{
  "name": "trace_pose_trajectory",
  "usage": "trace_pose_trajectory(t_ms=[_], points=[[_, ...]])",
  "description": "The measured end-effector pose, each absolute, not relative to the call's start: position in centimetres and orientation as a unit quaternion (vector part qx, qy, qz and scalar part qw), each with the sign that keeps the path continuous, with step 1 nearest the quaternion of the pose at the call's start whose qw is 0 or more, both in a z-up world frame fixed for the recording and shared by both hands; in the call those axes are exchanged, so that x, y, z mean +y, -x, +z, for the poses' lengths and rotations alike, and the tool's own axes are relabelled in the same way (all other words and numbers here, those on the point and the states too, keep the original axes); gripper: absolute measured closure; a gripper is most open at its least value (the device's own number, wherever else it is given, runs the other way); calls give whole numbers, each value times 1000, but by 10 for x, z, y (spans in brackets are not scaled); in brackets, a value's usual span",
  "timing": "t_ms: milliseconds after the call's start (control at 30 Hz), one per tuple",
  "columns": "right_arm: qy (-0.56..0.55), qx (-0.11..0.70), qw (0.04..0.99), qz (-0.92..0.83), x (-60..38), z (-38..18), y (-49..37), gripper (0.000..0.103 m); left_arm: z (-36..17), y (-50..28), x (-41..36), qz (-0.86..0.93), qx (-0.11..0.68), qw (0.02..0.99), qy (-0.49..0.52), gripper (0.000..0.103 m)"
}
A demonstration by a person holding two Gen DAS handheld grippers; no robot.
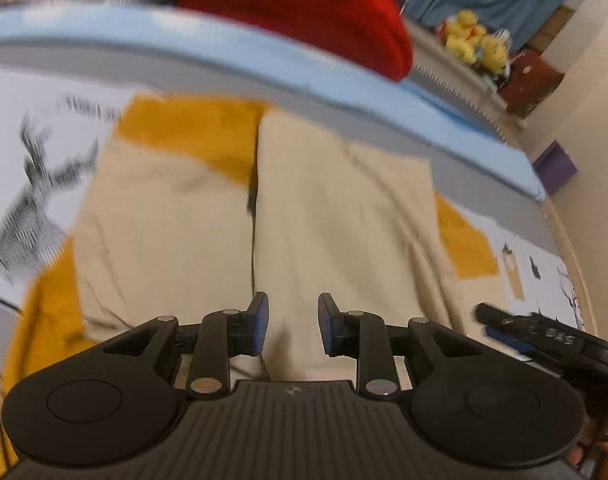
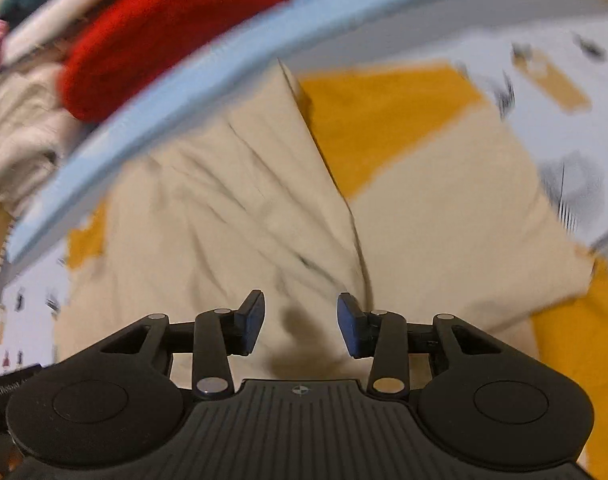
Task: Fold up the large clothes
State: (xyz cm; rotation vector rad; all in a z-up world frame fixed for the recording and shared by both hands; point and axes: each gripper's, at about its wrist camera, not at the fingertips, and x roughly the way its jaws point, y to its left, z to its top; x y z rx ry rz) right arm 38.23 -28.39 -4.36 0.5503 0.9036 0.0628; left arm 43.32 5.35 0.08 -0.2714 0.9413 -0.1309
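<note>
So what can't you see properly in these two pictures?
- Left wrist view: the yellow plush toys on the far shelf are too small and blurred to identify.
- Both views: prints on the white bed sheet are smeared by motion blur.
- Right wrist view: the beige garment's near edge is hidden behind the right gripper.

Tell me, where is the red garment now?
The red garment lies at the top of both views, beyond the light blue edge, behind the beige clothing and beside pale folded clothes.
</note>
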Motion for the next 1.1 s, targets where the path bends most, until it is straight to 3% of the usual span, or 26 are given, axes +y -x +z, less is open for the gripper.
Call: trace_pose_trajectory(t_ms=[267, 333, 667, 933, 1033, 1100], points=[[-180, 280, 942, 54, -307, 47, -320, 61, 66, -369, 54, -66, 390, 915, 75, 75], [-167, 240, 955, 55, -314, 76, -296, 61, 88, -340, 57, -71, 378, 920, 77, 69], [-154, 157, 976, -2, -364, 160, -86, 59, 183, -159, 87, -87, 303, 948, 46, 68], [-170, 61, 982, -57, -415, 233, 63, 59, 305, -27, 121, -117, 195, 972, 62, 68], [-170, 17, 983, -67, -436, 263, 101, 57, 338, 11, 130, -126, 164, 976, 74, 57], [-167, -5, 983, -72, -448, 274, 117, 51, 343, 23, 137, -130, 156, 976, 83, 55]])
